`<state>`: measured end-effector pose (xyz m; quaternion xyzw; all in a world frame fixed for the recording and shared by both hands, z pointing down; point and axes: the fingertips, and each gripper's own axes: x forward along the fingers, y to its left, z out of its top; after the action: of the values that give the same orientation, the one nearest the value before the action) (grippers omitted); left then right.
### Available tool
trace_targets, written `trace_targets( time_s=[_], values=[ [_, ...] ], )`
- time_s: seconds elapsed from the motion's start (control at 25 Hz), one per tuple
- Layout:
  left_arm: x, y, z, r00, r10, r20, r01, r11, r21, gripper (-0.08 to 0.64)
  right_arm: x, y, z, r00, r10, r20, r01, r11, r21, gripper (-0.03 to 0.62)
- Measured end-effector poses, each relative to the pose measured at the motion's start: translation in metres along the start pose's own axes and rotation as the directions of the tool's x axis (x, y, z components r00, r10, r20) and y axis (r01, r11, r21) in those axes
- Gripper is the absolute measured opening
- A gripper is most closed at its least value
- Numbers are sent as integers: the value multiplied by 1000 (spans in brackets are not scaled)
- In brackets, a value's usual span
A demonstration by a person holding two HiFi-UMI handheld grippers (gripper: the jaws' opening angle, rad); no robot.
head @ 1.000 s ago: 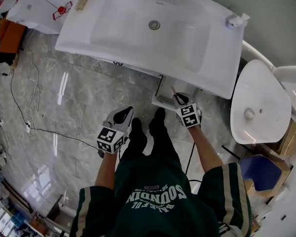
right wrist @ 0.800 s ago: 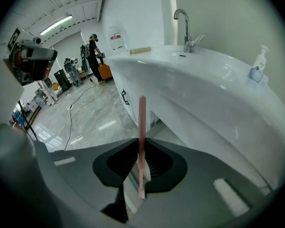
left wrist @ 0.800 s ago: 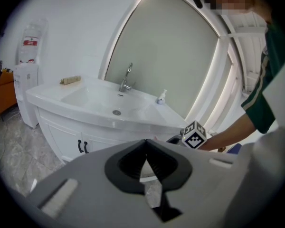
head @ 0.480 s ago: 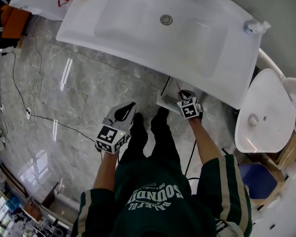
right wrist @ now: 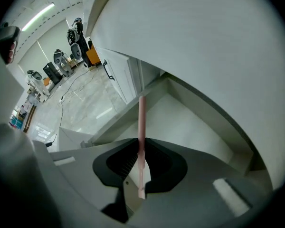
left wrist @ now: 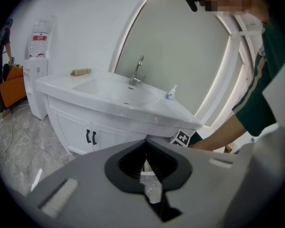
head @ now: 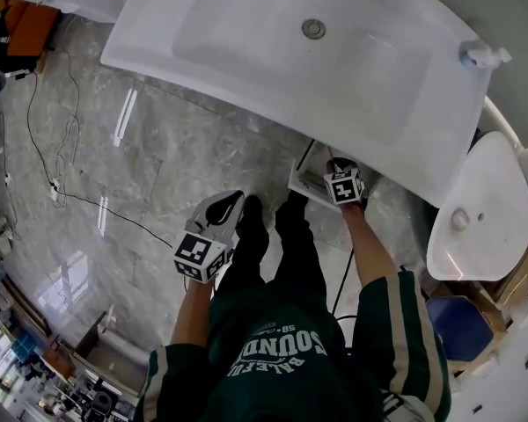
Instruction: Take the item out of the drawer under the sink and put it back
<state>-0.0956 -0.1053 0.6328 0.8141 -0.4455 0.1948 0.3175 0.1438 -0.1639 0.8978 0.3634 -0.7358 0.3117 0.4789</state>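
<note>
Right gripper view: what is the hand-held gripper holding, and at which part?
A thin pink stick, pinched near one end; its longer part sticks out over the open drawer.

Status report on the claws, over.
Right claw shut on pink stick, pointing into open drawer. Left claw shut, empty. Nothing in the way.

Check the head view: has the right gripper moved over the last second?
Yes. The right gripper has dropped toward the open drawer, closer under the sink front edge, its marker cube smaller in view, gripping the thin pink stick.
</note>
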Motion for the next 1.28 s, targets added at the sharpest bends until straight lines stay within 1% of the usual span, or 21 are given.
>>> trace_targets(
  time_s=[0.2, 0.32, 0.48, 0.6, 0.8, 0.92, 1.12, 1.28],
  values=[
    [-6, 11, 1, 1000, 25, -8, -25, 1000, 11, 51, 17, -10, -8, 999, -29, -42, 29, 1000, -4, 51],
    [-11, 17, -5, 999, 40, -15, -40, 999, 8, 51, 21, -13, -13, 998, -32, -57, 32, 999, -1, 51],
    [-18, 20, -16, 998, 52, -27, -52, 999, -2, 51, 28, -14, -21, 998, -20, -54, 23, 999, 47, 51],
    [-23, 20, -20, 998, 60, -32, -60, 998, -5, 51, 32, -18, -27, 998, -29, -59, 33, 997, 66, 51],
    [-29, 21, -22, 997, 64, -33, -65, 998, -5, 51, 21, -19, -17, 997, -46, -62, 51, 995, 82, 52],
    [-30, 19, -25, 998, 58, -39, -59, 998, -11, 51, 16, -18, -14, 998, -43, -47, 47, 996, 82, 52],
    [-33, 9, -21, 999, 32, -15, -32, 999, -3, 51, -6, -7, -13, 998, -44, -33, 45, 998, 36, 52],
    [-42, 1, -6, 1000, 8, 21, -8, 1000, 17, 51, -25, 4, -11, 999, -43, 30, 41, 998, 44, 51]
  ],
)
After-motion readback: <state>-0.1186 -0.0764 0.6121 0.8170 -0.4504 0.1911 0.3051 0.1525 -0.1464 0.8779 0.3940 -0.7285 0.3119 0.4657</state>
